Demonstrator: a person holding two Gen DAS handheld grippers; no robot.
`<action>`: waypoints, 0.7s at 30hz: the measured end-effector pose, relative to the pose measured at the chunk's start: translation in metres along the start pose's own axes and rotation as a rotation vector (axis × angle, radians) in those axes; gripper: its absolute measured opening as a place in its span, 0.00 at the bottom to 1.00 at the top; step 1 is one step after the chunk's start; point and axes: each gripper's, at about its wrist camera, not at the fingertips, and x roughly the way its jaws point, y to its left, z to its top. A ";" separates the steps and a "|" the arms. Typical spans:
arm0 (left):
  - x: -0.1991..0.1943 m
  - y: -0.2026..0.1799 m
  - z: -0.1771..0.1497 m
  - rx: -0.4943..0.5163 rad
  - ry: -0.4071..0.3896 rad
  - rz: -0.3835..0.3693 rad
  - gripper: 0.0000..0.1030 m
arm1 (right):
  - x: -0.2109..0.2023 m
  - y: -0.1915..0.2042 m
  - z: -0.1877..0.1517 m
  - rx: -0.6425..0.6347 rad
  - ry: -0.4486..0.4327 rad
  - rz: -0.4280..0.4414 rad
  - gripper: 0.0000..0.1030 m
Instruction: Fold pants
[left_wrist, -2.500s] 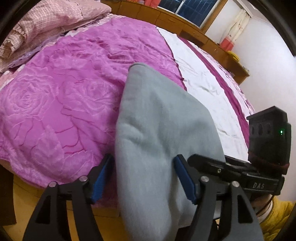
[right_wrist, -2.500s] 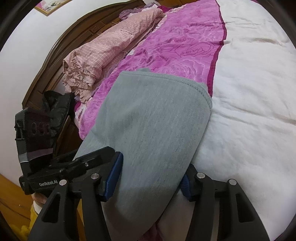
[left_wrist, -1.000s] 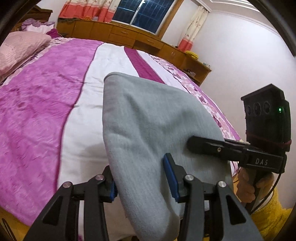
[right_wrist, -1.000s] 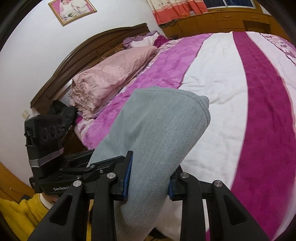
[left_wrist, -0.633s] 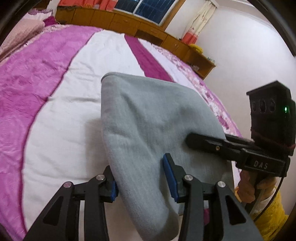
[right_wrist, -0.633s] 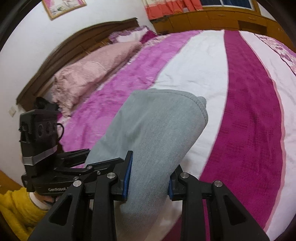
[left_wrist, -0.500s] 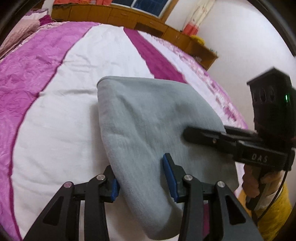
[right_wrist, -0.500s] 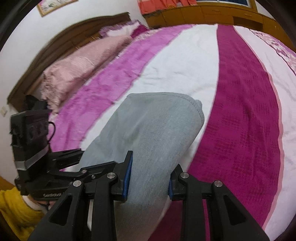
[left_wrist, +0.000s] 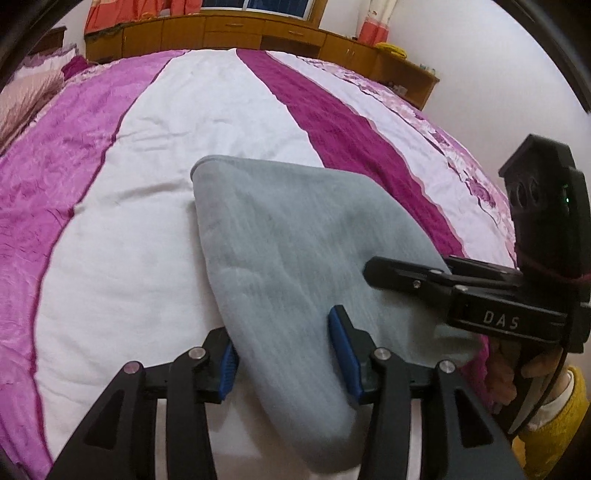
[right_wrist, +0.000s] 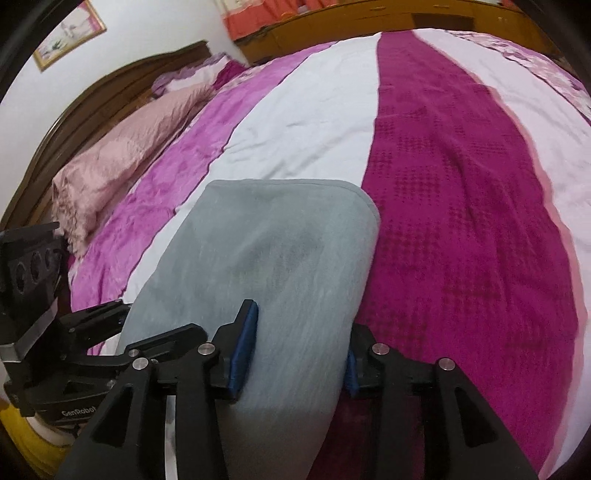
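The folded grey pants (left_wrist: 295, 258) are lying across the bed (left_wrist: 122, 236), spread over the white stripe of the bedspread with their right side running onto the dark magenta stripe (right_wrist: 461, 206). Their far folded end is pointing toward the middle of the bed, and the near end is coming toward the bed's near edge, where the person is standing.

The left gripper (left_wrist: 286, 354) is straddling the near left part of the pants. Its blue pads (left_wrist: 343, 350) are standing a moderate way apart with the cloth bulging up between them, and its jaws have just been opening a little. The left pad is sitting right at the edge of the fabric, the right one against the top of it; whether they are pressing or only touching, I cannot tell.

The right gripper (right_wrist: 295, 347) is doing the same on the other side: its jaws have just been opening, with the grey cloth between them. One pad is lying on top of the fabric, and the other is half hidden behind its right edge.

A pink pillow (right_wrist: 122, 147) is resting at the head of the bed, against the dark wooden headboard (right_wrist: 92, 99). A yellow sleeve (left_wrist: 554, 424) is showing behind the right gripper's handle.
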 end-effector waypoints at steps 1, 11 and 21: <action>-0.005 -0.001 0.000 0.005 -0.004 0.005 0.47 | -0.004 0.001 -0.002 0.005 -0.007 -0.007 0.32; -0.041 0.001 -0.032 0.034 -0.041 0.135 0.47 | -0.055 0.007 -0.044 0.040 -0.083 -0.045 0.32; -0.014 0.014 -0.048 0.009 0.004 0.159 0.50 | -0.028 0.009 -0.067 0.050 -0.053 -0.094 0.34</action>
